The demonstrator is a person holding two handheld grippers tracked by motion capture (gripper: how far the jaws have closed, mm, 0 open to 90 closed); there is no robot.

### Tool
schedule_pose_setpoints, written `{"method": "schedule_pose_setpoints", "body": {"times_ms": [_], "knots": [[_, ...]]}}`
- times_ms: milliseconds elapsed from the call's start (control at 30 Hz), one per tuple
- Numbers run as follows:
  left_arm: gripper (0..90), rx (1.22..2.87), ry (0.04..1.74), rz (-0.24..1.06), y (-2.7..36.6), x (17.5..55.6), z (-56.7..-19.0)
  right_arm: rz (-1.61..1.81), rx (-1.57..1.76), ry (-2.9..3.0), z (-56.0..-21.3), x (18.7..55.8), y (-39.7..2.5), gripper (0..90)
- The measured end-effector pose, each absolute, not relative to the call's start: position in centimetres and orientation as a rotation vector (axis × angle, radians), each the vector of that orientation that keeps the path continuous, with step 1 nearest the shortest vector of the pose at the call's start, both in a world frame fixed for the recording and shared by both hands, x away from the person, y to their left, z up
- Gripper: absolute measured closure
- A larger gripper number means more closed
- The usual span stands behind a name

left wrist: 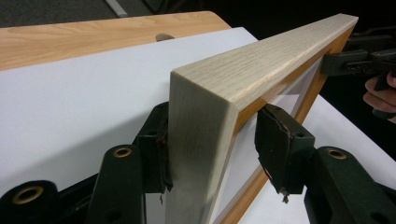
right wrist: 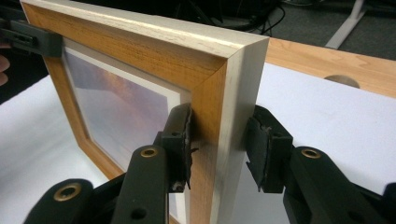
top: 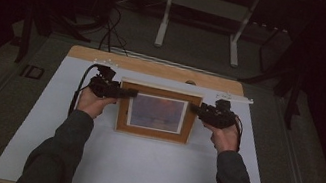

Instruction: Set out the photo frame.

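Clearly stiff but fragile, the glazed picture frame (top: 157,113) sits between each tool's jaws: left tool (left wrist: 212,147) and right tool (right wrist: 218,144) straddle its wooden side rails, one pad touching, not yet clamped.

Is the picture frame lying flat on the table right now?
No, the picture frame stands upright on edge, a gripper straddling each side.

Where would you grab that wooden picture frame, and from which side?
Judging by its pose, take the picture frame by its two upright side rails, one claw from each side: the left claw and right claw each straddle a rail front to back, off the glass.
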State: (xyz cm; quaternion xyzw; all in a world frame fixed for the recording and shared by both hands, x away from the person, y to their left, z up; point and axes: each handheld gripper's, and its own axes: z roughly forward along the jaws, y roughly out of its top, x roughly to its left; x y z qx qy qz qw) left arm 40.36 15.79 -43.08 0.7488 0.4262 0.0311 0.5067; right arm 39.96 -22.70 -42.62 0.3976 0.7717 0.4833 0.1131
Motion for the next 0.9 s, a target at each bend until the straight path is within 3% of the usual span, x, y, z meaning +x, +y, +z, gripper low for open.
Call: {"method": "schedule_pose_setpoints", "body": {"times_ms": [900], "knots": [[48.9, 1.784, 1.054, 0.040, 15.90, 40.05, -43.40, 1.381, 1.137, 2.271, -42.66, 39.80, -22.52, 59.7]]}}
